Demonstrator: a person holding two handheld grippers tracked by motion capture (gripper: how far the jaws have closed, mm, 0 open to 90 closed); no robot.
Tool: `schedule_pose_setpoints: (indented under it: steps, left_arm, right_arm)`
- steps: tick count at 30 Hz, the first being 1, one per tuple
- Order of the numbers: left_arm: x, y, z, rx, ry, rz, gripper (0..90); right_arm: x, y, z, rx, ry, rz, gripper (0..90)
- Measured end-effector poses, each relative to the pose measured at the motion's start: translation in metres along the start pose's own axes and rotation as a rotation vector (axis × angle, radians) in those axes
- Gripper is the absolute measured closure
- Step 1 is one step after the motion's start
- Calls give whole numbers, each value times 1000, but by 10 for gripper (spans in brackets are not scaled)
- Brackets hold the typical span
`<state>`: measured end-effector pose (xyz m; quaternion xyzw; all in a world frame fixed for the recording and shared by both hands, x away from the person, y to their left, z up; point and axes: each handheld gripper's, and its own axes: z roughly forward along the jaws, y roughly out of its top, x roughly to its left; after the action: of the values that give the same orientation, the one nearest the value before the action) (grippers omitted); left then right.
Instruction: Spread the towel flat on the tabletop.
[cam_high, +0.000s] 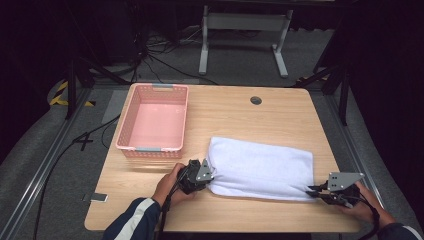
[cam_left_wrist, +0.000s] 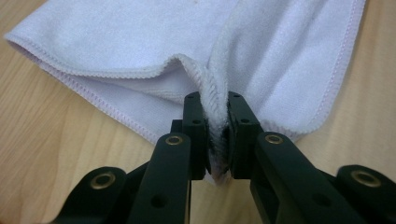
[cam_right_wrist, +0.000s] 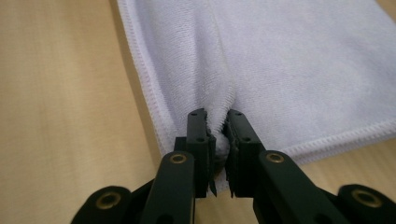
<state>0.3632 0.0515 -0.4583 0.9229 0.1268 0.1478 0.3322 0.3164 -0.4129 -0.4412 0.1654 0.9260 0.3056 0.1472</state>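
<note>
Both hands are down at the near edge of the desk (cam_high: 280, 100) now, and the white towel (cam_high: 262, 167) lies folded flat across the lower middle of the high view, a long band slanting slightly down to the right. The left gripper (cam_high: 206, 172) has its jaws clamped on the towel's left end; in the left gripper view the towel (cam_left_wrist: 187, 51) bunches into a ridge where the stitched hem is squeezed between the black pads, layers stacked together. The right gripper (cam_high: 316, 191) pinches the lower right corner, and in the right gripper view the towel (cam_right_wrist: 289, 65) puckers into a crease running up from the closed jaws. Holding the two opposite ends at once looks like the set-up for lifting or folding the cloth evenly, keeping it taut so the layers don't slip apart. Off in the upper left of the high view sits a pink plastic basket (cam_high: 125, 131), nothing in it, well apart from the towel's left end. A round cable hole (cam_high: 256, 100) marks the desk farther back. Between towel and basket the wood is bare, so the only snag I'd judge is the basket's near rim if the cloth goes that way.
</note>
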Motion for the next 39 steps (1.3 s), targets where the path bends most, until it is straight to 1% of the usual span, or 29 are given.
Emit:
schedule_pose_setpoints:
  steps: [2, 3, 7, 9, 10, 11, 13, 15, 16, 17, 18, 20, 21, 22, 23, 24, 25, 26, 27, 28, 30, 31, 33, 34, 35, 36, 37, 38, 39]
  left_arm:
    - [3, 0, 2, -7, -2, -11, 807]
    - [6, 1, 3, -4, -1, -25, 807]
    - [7, 0, 2, -21, -11, -38, 806]
    - [5, -3, -5, -51, -20, -31, 788]
    - [5, -3, -5, -51, -20, -31, 777]
    - [5, -5, -10, -53, -18, -25, 777]
    - [4, -9, -16, -57, -33, -41, 729]
    - [2, -17, -23, -65, -39, -76, 681]
    - [1, -20, -26, -72, -40, -95, 645]
    - [-1, -24, -32, -86, -42, -137, 616]
    - [-1, -25, -34, -94, -41, -170, 538]
    - [-3, -28, -42, -129, -47, -223, 452]
    - [-5, -29, -44, -140, -39, -244, 408]
    - [-6, -29, -45, -146, -40, -272, 339]
    - [-7, -29, -45, -153, -46, -305, 300]
    - [-7, -28, -44, -154, -38, -322, 260]
    - [-8, -27, -41, -152, -32, -342, 241]
    - [-8, -25, -39, -148, -28, -354, 225]
    - [-8, -25, -39, -148, -28, -354, 208]
    - [-8, -24, -38, -140, -23, -356, 208]
    - [-8, -22, -35, -142, -13, -381, 203]
    - [-8, -21, -34, -149, -8, -391, 202]
    - [-7, -17, -31, -145, 4, -389, 193]
    - [-8, -14, -29, -145, 13, -400, 192]
    - [-8, -14, -29, -144, 13, -404, 191]
    - [-7, -13, -28, -145, 17, -394, 189]
    - [-6, -12, -27, -135, 43, -401, 183]
    - [-6, -12, -27, -135, 43, -401, 175]
    - [-6, -12, -26, -144, 34, -404, 175]
  right_arm:
    - [-5, 0, 2, -5, -12, 16, 810]
    - [-8, 0, 3, -10, -24, 25, 810]
    - [-14, -1, 4, -24, -35, 49, 801]
    - [-12, -4, -1, -37, -18, 43, 750]
    - [-12, -4, -1, -37, -18, 43, 750]
    - [-10, -5, -4, -41, -16, 41, 724]
    - [-8, -7, -11, -48, 26, 31, 655]
    - [-5, -9, -19, -49, 37, 26, 608]
    - [-4, -11, -23, -51, 33, 40, 576]
    - [-5, -11, -26, -57, 21, 52, 566]
    - [-5, -12, -31, -80, 0, 86, 562]
    - [-6, -9, -34, -113, -7, 110, 545]
    - [-6, -4, -35, -125, -17, 114, 536]
    - [-7, 1, -35, -132, -33, 125, 507]
    - [-9, 8, -33, -145, -48, 132, 497]
    - [-11, 17, -31, -162, -58, 150, 498]
    - [-14, 25, -28, -165, -81, 154, 495]
    - [-18, 37, -23, -165, -103, 158, 491]
    - [-18, 37, -23, -165, -103, 158, 491]
    - [-21, 47, -18, -169, -107, 170, 491]
    - [-28, 68, -7, -178, -114, 163, 491]
    - [-31, 80, -1, -181, -108, 161, 491]
    - [-38, 108, 13, -186, -89, 143, 490]
    - [-40, 117, 18, -186, -81, 132, 484]
    - [-44, 132, 28, -187, -58, 123, 481]
    - [-50, 152, 43, -179, -44, 118, 477]
    - [-53, 162, 51, -178, -35, 112, 477]
    - [-53, 162, 51, -178, -35, 112, 477]
    - [-56, 172, 60, -182, -12, 111, 474]
